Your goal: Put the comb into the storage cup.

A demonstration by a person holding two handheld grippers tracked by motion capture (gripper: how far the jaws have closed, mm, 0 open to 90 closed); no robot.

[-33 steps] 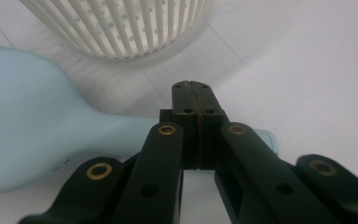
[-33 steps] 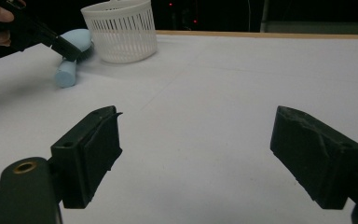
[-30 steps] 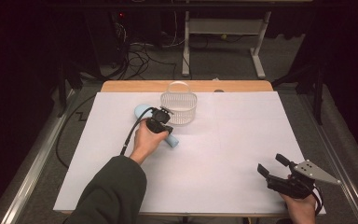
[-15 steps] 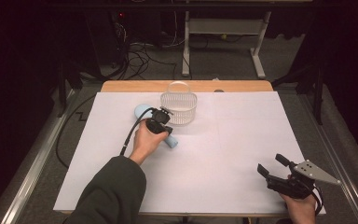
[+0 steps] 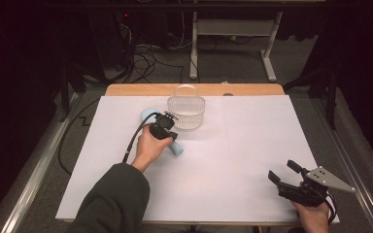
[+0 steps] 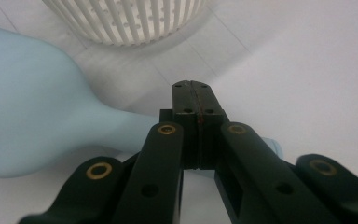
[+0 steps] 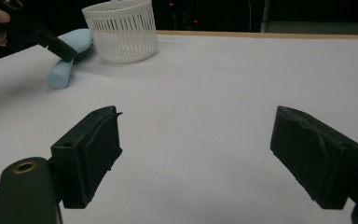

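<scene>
Pale blue brush (image 5: 176,148) — a smooth, matte plastic piece with a broad rounded head narrowing to a cylindrical handle cut off flat at its end. It lies flat on the white table sheet (image 5: 243,160), head toward 11 o'clock and handle end toward 5 o'clock, just beside the basket at about the basket's 8 o'clock. In the right gripper view dark bristles show along the head's far side (image 7: 81,55).

Left gripper (image 5: 165,130) — held over the brush at the neck where head meets handle. In the left gripper view its two black jaws are pressed flat together with nothing between them, their tips above the narrowing part of the brush (image 6: 51,107); whether they touch it cannot be told.

White basket (image 5: 186,111) — round, with slotted upright walls, a perforated base and a thin hoop handle standing over it, at 12 o'clock on the sheet. No contents can be made out inside.

Right gripper (image 5: 284,174) — at 4 o'clock near the table's near edge, well apart from the brush; jaws spread wide over bare sheet.
</scene>
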